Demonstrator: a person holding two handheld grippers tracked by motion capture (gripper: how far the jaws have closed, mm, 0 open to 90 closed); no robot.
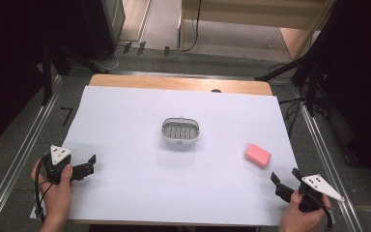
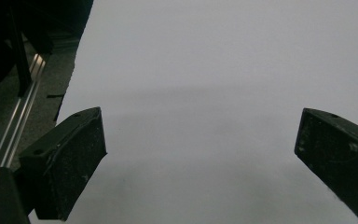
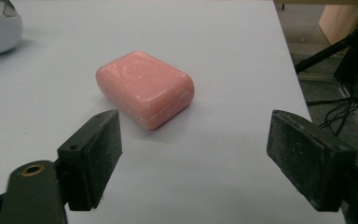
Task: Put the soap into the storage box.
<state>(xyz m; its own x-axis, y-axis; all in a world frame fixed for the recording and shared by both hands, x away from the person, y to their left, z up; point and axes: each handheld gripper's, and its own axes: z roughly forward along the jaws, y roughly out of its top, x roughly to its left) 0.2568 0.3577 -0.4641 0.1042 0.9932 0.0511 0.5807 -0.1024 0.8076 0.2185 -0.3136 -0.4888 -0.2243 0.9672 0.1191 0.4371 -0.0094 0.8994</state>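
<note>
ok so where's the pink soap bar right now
In the high view the pink soap bar lies on the white sheet at the table's right side, right of the soap dish and just ahead of the open right gripper.

The left hand-held gripper (image 2: 200, 158) hangs with jaws spread wide over bare white table sheet (image 2: 205, 70), nothing between them.

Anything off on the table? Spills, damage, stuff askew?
Nothing stands out. The pink soap lies flat on the white sheet, apart from the soap dish, which sits upright at the middle. No spills or visible damage.
</note>
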